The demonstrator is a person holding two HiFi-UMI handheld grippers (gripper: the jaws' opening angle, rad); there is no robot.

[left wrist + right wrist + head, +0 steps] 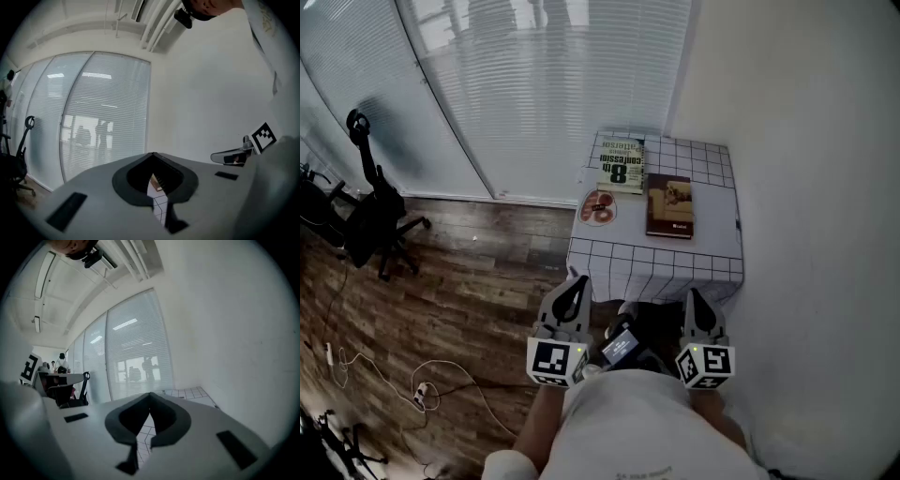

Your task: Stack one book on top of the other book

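Holding left gripper and right gripper shut, empty, bottom centre; pre-reach step; next must open around brown book, lift onto green book

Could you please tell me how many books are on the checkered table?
2: a green book at the table's far side, and a brown book right of it, slightly nearer.
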